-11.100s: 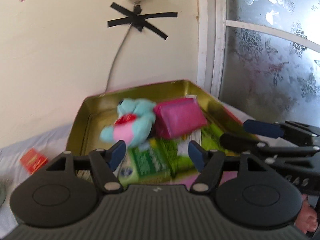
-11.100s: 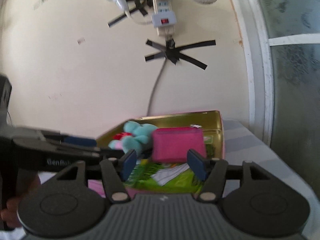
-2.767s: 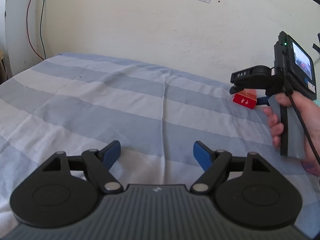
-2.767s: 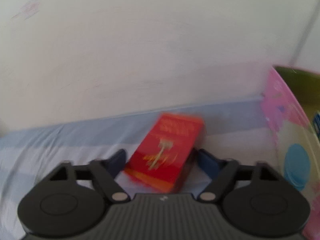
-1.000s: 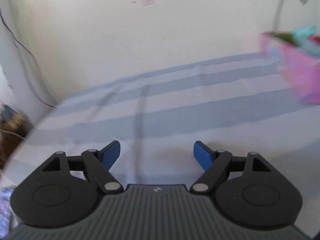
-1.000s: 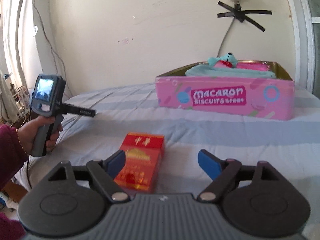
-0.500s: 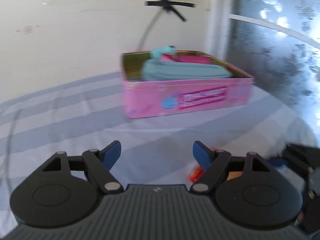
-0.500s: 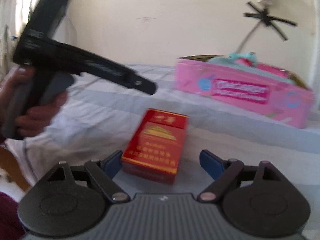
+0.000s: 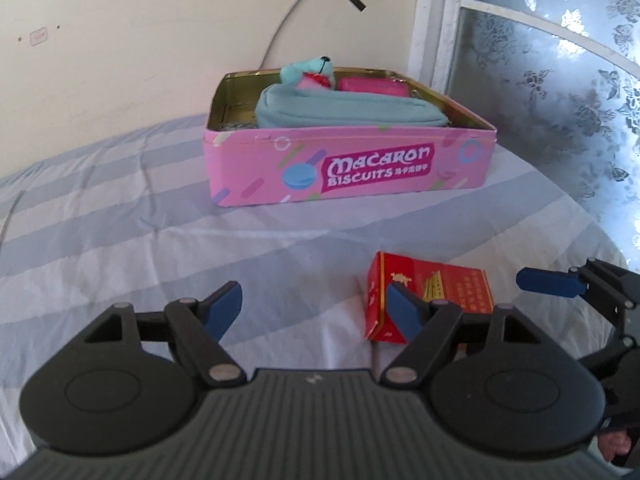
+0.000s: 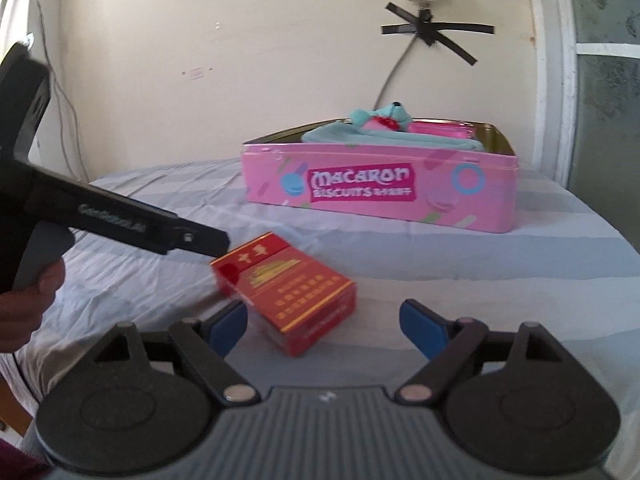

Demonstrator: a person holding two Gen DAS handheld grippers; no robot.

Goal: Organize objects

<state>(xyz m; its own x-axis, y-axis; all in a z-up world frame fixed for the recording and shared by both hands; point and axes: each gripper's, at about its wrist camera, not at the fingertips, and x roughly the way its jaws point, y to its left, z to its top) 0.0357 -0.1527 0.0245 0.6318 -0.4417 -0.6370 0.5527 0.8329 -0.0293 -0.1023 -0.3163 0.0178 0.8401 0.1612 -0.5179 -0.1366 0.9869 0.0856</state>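
Both grippers, left (image 9: 314, 306) and right (image 10: 322, 326), are standing spread and pinching nothing. We are finding the red packet (image 10: 286, 294) lying loose on the striped sheet (image 9: 120, 220), toward six o'clock from the pink tin (image 9: 348, 168). We are judging the tin largely filled: teal pouch (image 9: 344, 110), plush toy (image 9: 308, 72), pink case (image 9: 370, 86). Only the packet is awaiting stowing.

Black tape cross (image 10: 432, 30) holds a cable on the wall.
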